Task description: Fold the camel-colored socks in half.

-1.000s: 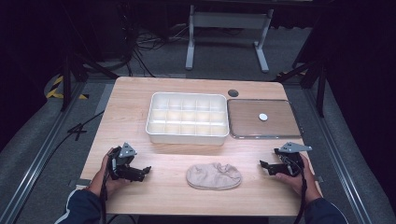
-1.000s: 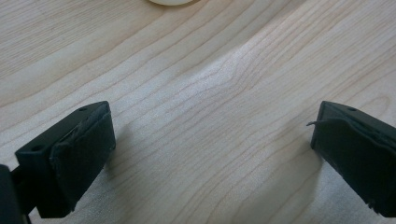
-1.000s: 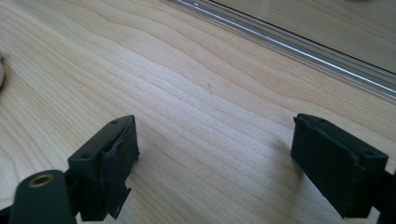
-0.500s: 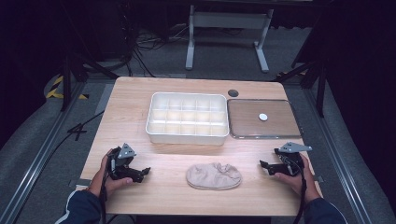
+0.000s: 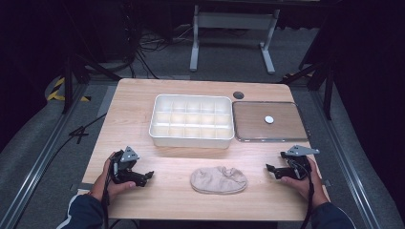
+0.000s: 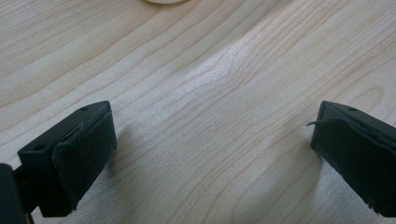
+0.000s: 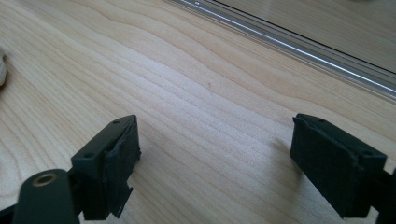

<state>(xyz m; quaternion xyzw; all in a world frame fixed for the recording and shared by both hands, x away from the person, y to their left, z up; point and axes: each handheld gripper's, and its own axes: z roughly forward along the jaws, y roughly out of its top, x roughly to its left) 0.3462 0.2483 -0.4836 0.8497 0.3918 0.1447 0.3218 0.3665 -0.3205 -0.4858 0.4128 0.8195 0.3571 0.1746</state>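
A beige folded cloth piece lies on the wooden table near its front edge, between the two hands. My left gripper rests on the table at the front left, open, its jaws pointing right toward the cloth. My right gripper rests at the front right, open, jaws pointing left. In the left gripper view the gripper has bare wood between its wide-apart jaws. The right gripper in its own view is likewise wide apart over bare wood.
A white divided tray with several compartments stands at mid table. To its right lies a brown lid with a metal rim and a white knob. A dark round grommet sits behind them. Cables trail off the left edge.
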